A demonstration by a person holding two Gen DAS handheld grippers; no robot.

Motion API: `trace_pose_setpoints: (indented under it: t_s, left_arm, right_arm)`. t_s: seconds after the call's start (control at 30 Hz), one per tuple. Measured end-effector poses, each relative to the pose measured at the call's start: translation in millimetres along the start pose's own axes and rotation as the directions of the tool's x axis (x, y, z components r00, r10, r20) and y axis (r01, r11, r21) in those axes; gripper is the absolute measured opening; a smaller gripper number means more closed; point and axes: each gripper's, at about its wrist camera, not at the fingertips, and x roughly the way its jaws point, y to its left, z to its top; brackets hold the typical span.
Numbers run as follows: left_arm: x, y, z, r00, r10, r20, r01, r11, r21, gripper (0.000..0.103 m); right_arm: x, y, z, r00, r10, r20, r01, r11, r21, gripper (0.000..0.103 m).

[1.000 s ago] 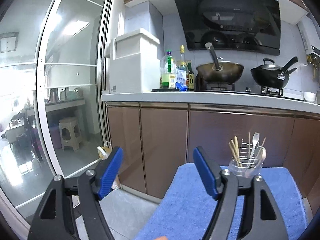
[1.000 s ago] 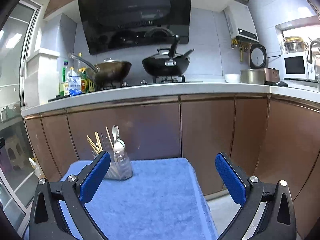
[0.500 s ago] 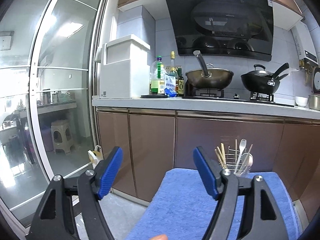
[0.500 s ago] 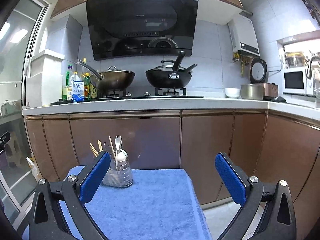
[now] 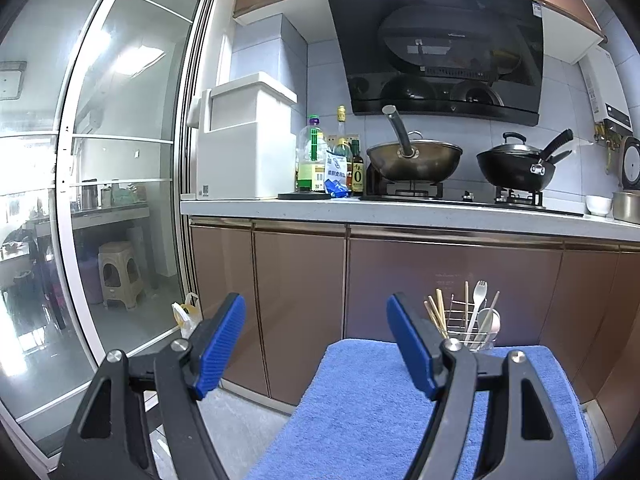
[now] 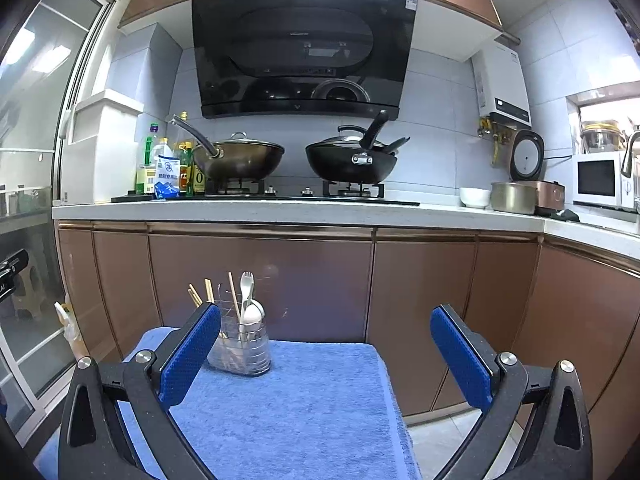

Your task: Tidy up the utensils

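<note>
both claws have pulled back and levelled off over the last second: the utensil holder now sits smaller and further off in each view than it did a moment ago, and more of the blue towel shows in front of it. the left gripper hangs with its blue pads spread wide and nothing between them, out over the left edge of the towel with floor showing below. the right gripper is just as wide open and just as empty, held above the middle of the towel. the holder stands upright at the far left corner of the towel, close to the brown cabinet doors, and it already carries the chopsticks, a fork and a pale spoon, all standing handle-down or leaning inside it. no loose utensil shows anywhere on the towel in either view. judging by that, the sorting looks finished or close to it, and the retreat reads as a withdrawal after the last placement rather than a reach for another piece; if anything is left to collect, it lies outside what these two cameras show
</note>
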Motion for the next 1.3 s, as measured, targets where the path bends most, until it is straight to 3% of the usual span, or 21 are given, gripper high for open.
trace_pose_setpoints:
  t_s: [1.3]
  left_arm:
    - [-8.4,1.2,-2.0,1.0,-0.028,0.007,0.028,1.0,-0.002,0.072]
  right_arm:
    - [-8.2,7.0,-1.1,1.0,0.0,0.011,0.0,0.999,-0.036,0.103]
